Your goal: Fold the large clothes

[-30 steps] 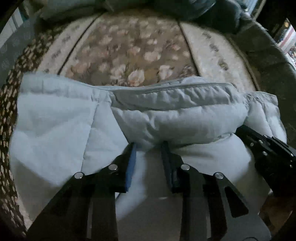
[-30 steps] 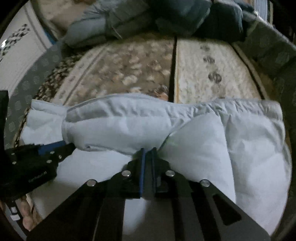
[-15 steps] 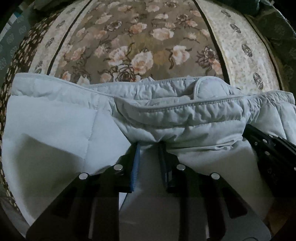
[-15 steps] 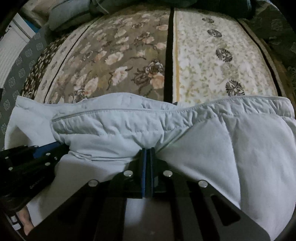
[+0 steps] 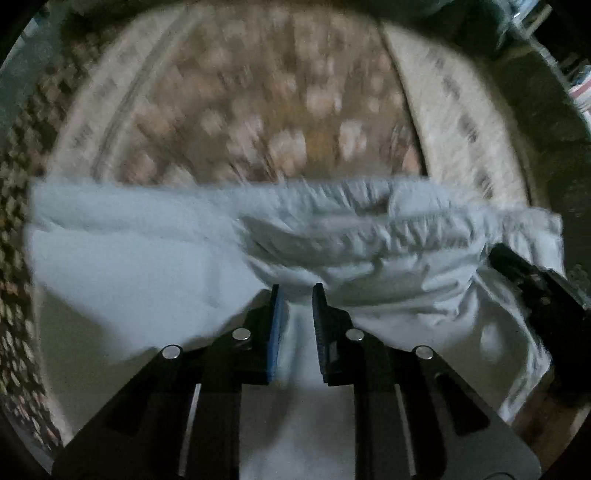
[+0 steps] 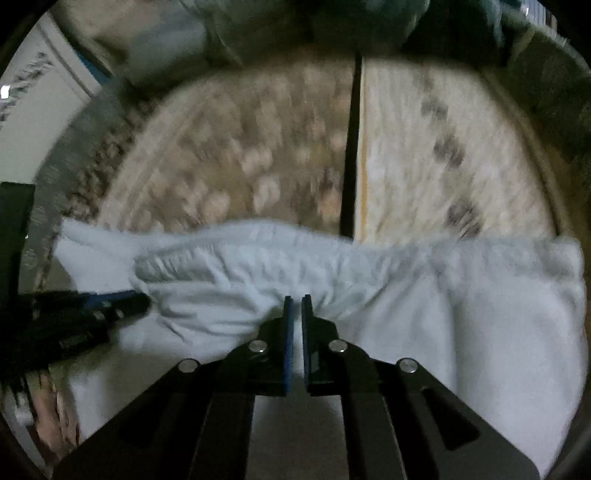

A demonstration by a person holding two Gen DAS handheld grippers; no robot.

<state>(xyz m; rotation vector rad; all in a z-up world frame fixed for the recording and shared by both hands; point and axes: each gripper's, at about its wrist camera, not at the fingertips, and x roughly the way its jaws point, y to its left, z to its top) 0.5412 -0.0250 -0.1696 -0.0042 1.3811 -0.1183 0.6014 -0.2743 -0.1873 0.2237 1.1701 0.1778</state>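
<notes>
A pale blue padded jacket (image 5: 332, 236) hangs stretched between both grippers above a floral bedspread (image 5: 266, 110). In the left wrist view my left gripper (image 5: 297, 291) has its jaws closing on a bunched fold of the jacket's edge, the fabric pinched between the pads. The right gripper shows there as a dark shape (image 5: 535, 291) at the jacket's right end. In the right wrist view the jacket (image 6: 332, 269) spans the frame, and my right gripper (image 6: 297, 301) is shut on its edge. The left gripper (image 6: 92, 306) enters from the left, gripping the same edge.
The bedspread (image 6: 258, 155) has a brown rose panel and a cream panel (image 6: 443, 147) split by a dark stripe. Piled dark and grey clothes (image 6: 258, 29) lie at the far end. A white cabinet (image 6: 33, 110) stands at the left.
Both grippers have shifted with the jacket, so the bedspread now blurs behind it. The left jaws have narrowed on the fold. The right jaws stay shut on the edge.
</notes>
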